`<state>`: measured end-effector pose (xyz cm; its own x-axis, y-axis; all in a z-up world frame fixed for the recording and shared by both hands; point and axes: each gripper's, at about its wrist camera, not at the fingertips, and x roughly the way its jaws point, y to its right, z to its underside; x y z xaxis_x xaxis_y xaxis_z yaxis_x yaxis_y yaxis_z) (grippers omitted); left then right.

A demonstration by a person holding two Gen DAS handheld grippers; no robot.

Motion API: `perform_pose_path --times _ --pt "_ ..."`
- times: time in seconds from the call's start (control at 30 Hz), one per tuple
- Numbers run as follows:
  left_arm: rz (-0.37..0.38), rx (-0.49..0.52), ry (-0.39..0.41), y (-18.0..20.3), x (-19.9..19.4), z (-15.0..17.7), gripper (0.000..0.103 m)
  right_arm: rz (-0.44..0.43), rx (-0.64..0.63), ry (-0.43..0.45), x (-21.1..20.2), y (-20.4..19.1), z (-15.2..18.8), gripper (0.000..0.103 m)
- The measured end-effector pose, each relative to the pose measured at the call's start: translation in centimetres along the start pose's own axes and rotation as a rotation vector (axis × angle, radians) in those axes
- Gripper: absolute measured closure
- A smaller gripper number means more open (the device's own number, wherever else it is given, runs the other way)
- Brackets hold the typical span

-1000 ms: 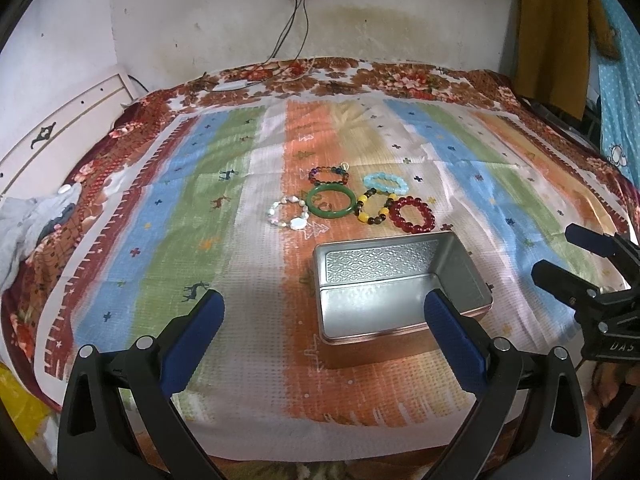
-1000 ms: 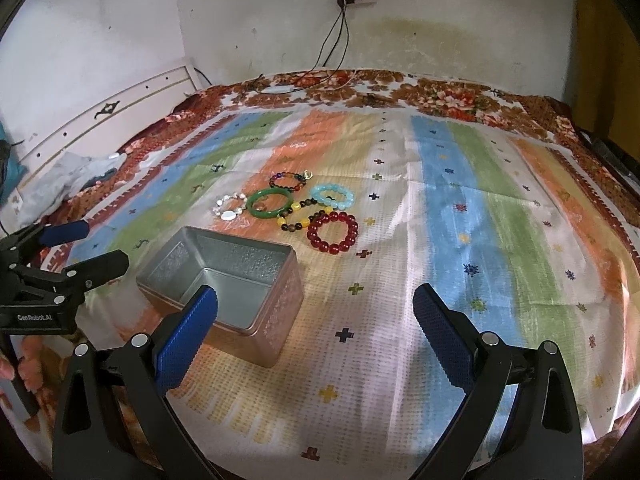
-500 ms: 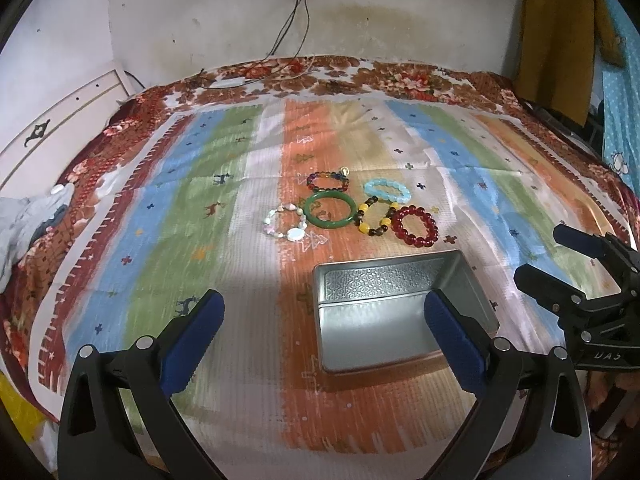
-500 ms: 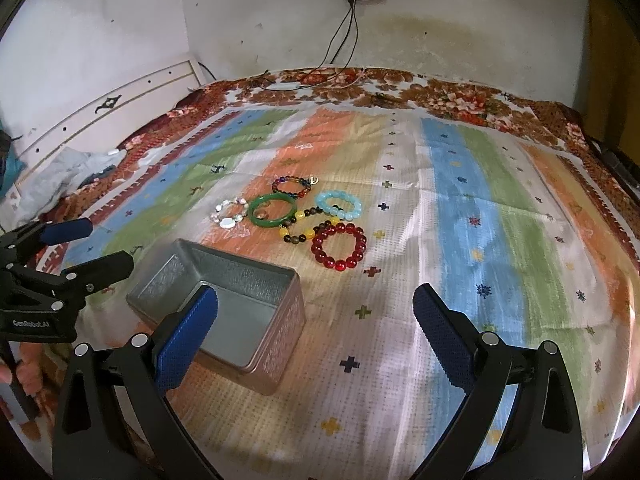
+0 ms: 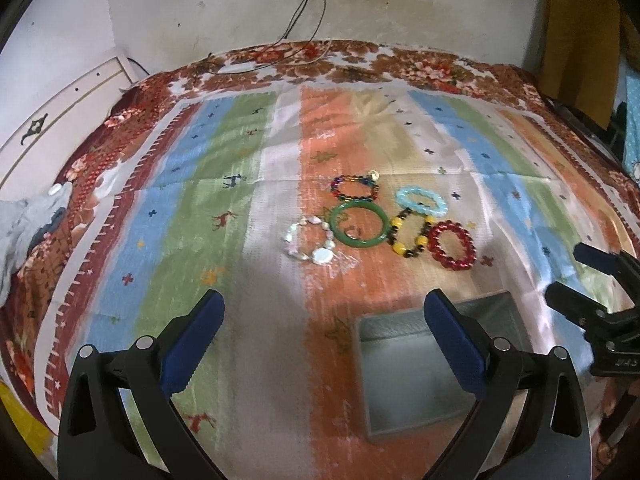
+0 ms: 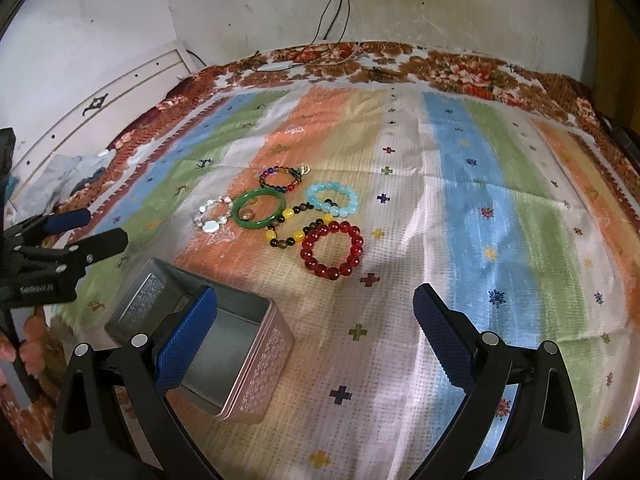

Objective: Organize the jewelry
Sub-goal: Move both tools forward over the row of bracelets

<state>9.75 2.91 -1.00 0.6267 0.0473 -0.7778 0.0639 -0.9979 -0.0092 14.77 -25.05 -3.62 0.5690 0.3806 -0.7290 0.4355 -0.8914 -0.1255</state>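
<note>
Bracelets (image 6: 332, 249) number six; tin (image 6: 256, 354) one

Two fisheye cameras, one mounted on each handheld gripper, look forward and down across a striped bedspread (image 5: 240, 208) toward the far wall. The left view sits above the near edge; the right view looks from its right, angled slightly leftward. Both share the cluster of bracelets (image 5: 360, 226) (image 6: 276, 210) mid-cloth, the open metal tin (image 5: 404, 376) (image 6: 224, 352) close by, and each other's gripper at frame edge.
</note>
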Motion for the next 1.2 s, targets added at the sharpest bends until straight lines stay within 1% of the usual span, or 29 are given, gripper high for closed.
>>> perform_pose_path --times 0.1,0.27,0.37,0.5,0.8,0.93,1.1,1.2 --pt "0.000 -0.015 -0.018 -0.6 0.9 -0.7 0.006 -0.013 0.021 -0.012 0.4 0.4 -0.4 0.004" --pt "-0.024 -0.027 -0.059 -1.7 2.9 -1.9 0.005 -0.012 0.043 -0.036 1.4 1.0 -1.3 0.004" --pt "-0.018 -0.051 -0.088 -2.5 4.0 -2.5 0.006 -0.010 0.062 -0.061 2.4 1.6 -2.0 0.004" --pt "-0.033 -0.068 -0.110 -3.1 5.4 -3.1 0.006 -0.008 0.085 -0.094 3.7 2.6 -2.5 0.004" --pt "-0.020 -0.100 -0.170 -4.2 8.3 -4.2 0.006 0.004 0.085 -0.164 6.6 3.4 -3.9 0.004" --pt "-0.021 -0.100 -0.197 -4.4 9.7 -4.7 0.006 0.014 0.076 -0.194 8.1 3.5 -4.4 0.004" --pt "-0.014 -0.116 -0.220 -4.8 10.9 -5.1 0.006 -0.001 0.095 -0.218 9.6 4.1 -5.0 0.004" --pt "-0.014 -0.123 -0.244 -5.0 11.9 -5.2 0.006 0.004 0.085 -0.236 10.3 4.1 -5.0 0.004"
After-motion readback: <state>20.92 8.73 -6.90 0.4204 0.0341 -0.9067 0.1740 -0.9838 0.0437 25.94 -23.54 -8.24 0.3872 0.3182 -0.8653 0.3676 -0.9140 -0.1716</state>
